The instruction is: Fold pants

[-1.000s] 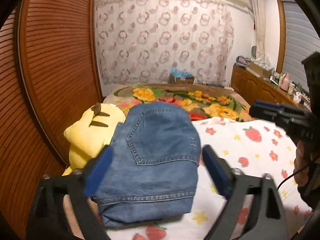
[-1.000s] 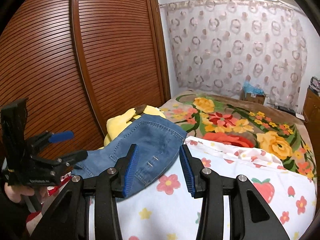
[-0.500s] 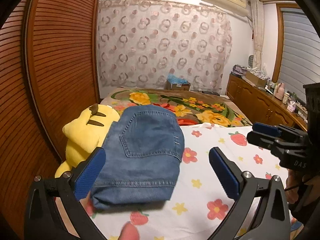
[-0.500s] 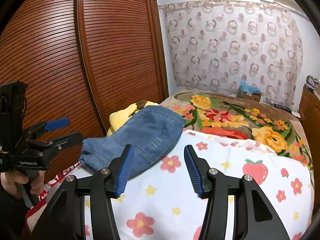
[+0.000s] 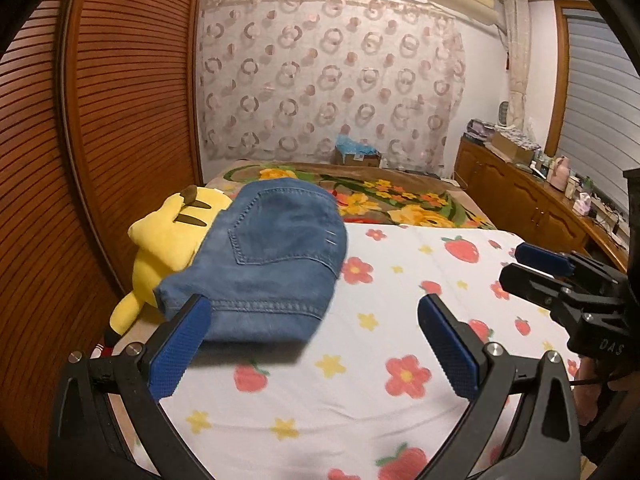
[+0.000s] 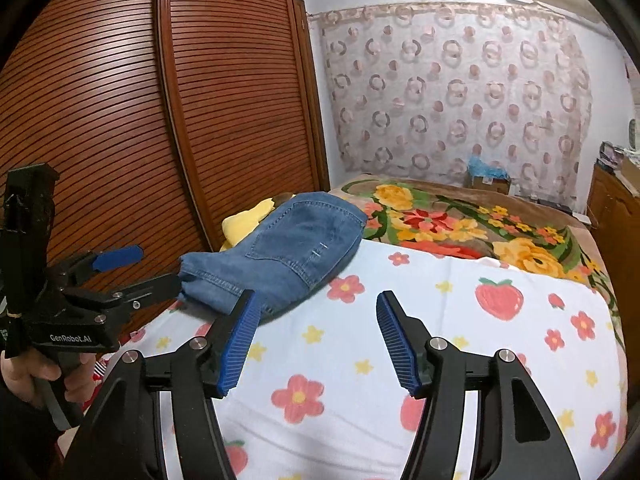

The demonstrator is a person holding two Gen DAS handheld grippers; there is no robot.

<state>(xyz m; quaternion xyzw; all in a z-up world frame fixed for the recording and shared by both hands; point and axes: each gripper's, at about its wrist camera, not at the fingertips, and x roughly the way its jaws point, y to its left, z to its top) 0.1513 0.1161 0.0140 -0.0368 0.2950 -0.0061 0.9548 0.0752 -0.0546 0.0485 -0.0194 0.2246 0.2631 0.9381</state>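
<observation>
The blue denim pants (image 5: 272,264) lie folded into a compact bundle on the bed's left side, partly resting on a yellow plush toy (image 5: 168,240); they also show in the right wrist view (image 6: 288,256). My left gripper (image 5: 314,344) is open and empty, held above the sheet just in front of the bundle. It shows at the left of the right wrist view (image 6: 132,268). My right gripper (image 6: 316,340) is open and empty, near the pants' front right; it also shows at the right of the left wrist view (image 5: 532,264).
A white sheet with strawberries and flowers (image 5: 400,340) covers the near bed. A floral blanket (image 6: 460,224) lies beyond. Slatted wooden wardrobe doors (image 6: 180,120) stand left. A wooden sideboard with clutter (image 5: 540,200) runs along the right wall. A cardboard box (image 5: 356,156) sits by the curtain.
Both grippers have pulled back and up from the folded pants. The left gripper, which straddled the bundle, has opened wider and is clear of it. The right gripper has also opened wider.
</observation>
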